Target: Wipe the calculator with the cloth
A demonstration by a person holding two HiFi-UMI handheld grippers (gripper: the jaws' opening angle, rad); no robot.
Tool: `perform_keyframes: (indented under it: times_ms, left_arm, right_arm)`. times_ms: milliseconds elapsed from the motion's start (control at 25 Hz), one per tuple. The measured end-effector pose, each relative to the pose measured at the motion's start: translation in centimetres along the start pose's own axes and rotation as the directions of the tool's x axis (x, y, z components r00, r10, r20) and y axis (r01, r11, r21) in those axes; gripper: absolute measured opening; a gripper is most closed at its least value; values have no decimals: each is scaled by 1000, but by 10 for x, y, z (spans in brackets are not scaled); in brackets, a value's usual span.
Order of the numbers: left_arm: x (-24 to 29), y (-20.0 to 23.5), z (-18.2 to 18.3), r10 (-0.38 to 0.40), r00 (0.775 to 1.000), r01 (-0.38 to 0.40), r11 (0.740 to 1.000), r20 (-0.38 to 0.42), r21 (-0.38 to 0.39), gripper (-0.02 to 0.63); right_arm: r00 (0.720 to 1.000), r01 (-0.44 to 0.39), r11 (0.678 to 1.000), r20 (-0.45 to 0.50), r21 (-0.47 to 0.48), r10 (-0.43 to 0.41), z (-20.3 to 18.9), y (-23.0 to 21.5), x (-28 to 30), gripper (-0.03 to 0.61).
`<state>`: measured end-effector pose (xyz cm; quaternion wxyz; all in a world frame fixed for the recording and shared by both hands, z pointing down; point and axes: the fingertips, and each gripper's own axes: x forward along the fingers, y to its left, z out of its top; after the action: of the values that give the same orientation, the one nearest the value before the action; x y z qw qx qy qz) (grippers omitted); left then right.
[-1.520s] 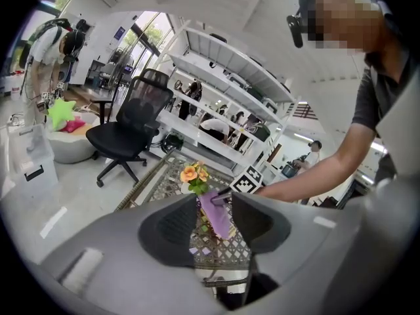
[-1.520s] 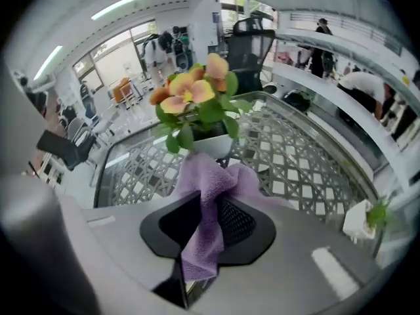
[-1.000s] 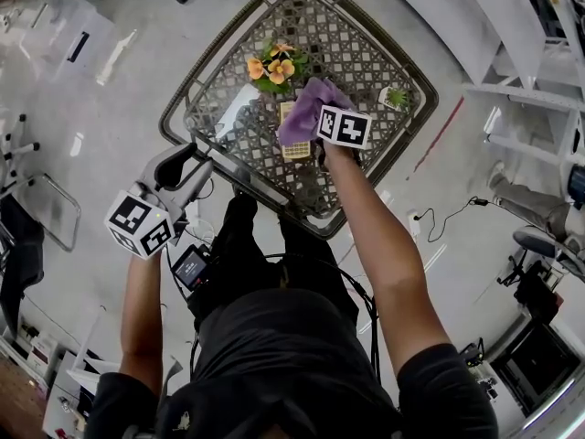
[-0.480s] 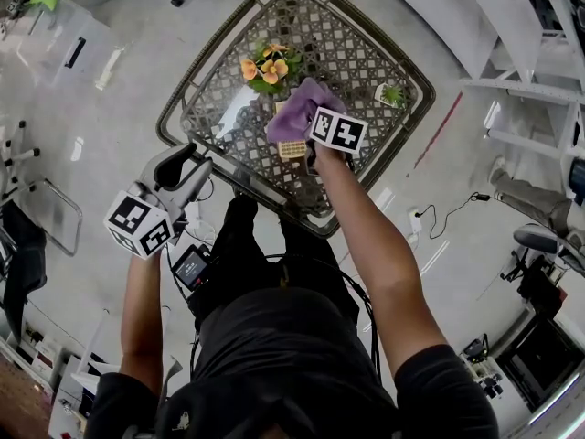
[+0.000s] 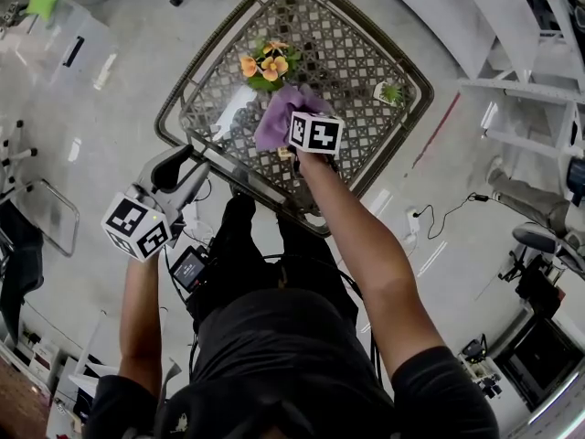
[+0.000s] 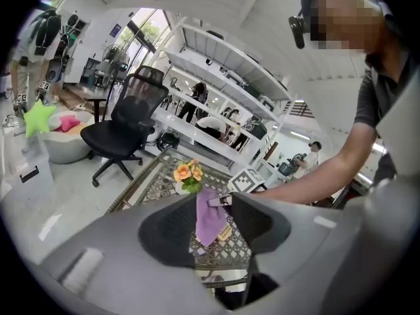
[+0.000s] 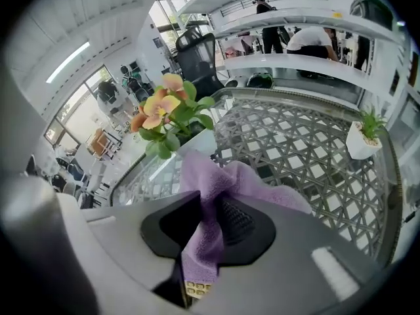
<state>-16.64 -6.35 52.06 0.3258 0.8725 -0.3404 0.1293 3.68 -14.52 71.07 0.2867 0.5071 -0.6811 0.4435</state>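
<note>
A purple cloth hangs bunched from my right gripper, which is shut on it over the middle of the wicker table. In the right gripper view the cloth runs down between the pads of the right gripper. Below its hem a corner of the calculator shows yellow keys. The cloth hides most of the calculator. My left gripper is held off the table's near-left edge, open with nothing between its jaws. The left gripper view shows the cloth and the calculator through the gap.
A pot of orange flowers stands just beyond the cloth and close to it. A small white pot with a green plant sits near the table's right corner. An office chair and white shelving stand further off on the floor.
My right gripper has slid left across the calculator with the cloth, which now covers more of it. The left gripper has stayed where it was.
</note>
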Motion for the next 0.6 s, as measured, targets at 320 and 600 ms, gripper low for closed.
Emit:
perform_keyframes:
  times_ms: [320,600]
  left_arm:
    - [-6,0,-3,5,1000,-5,1000,4,-3,218]
    - [-4,1,-4,-3,1000,3,1000,9,-3,218]
  right_arm:
    - [992,-93,968,-108,-231,69,-15,35,9,69]
    - [992,-124,698,-92,-706,84,-11,83,-5,68]
